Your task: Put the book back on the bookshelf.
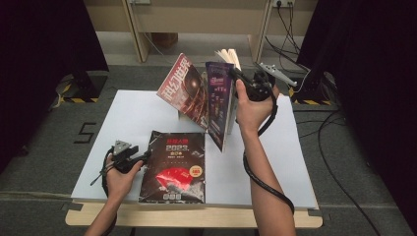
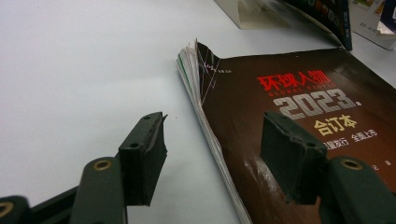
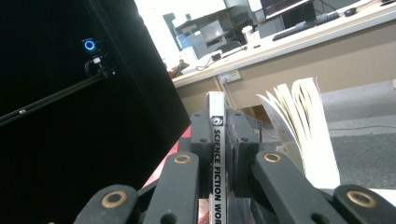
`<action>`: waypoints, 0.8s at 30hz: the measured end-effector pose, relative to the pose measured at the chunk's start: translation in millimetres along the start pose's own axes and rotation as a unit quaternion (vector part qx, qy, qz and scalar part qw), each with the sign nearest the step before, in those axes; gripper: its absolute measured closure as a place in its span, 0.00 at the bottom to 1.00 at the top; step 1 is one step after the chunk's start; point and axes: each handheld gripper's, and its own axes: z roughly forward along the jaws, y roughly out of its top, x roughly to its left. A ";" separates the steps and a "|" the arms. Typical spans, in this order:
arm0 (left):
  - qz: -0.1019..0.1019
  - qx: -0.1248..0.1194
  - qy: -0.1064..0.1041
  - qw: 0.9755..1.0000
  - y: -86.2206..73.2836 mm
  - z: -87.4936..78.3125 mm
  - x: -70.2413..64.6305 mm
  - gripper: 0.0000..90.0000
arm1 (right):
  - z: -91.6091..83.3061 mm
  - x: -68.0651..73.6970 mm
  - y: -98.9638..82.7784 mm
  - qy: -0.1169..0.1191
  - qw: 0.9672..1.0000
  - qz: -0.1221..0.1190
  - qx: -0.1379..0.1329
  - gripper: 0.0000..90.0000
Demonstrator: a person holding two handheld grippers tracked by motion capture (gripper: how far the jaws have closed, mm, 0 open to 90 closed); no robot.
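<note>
Even overhead light brightens the white table [image 1: 133,118], while the surroundings stay dark. Glare streaks the glossy black magazine [image 2: 303,121]; close-up jaws blur.

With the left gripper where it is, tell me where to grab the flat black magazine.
Probably take the black magazine by its left page edge, coming in from the left. It lies flat, pages fanning slightly there, and the open left gripper already straddles that edge.

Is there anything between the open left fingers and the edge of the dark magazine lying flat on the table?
Nothing visible: the left gripper already straddles the flat magazine edge, with bare table beneath.
</note>
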 end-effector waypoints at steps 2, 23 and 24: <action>0.002 0.002 0.001 1.000 0.1 -0.4 0.0 0.44 | 1.5 0.2 1.0 0.000 1.000 0.001 0.000 0.93; 0.000 0.001 0.000 1.000 0.1 -0.1 0.2 0.44 | 15.9 4.9 13.9 -0.011 1.000 -0.019 -0.013 0.93; 0.000 0.002 0.000 1.000 0.1 0.0 0.1 0.44 | 16.7 4.7 14.5 -0.012 1.000 -0.018 -0.013 0.93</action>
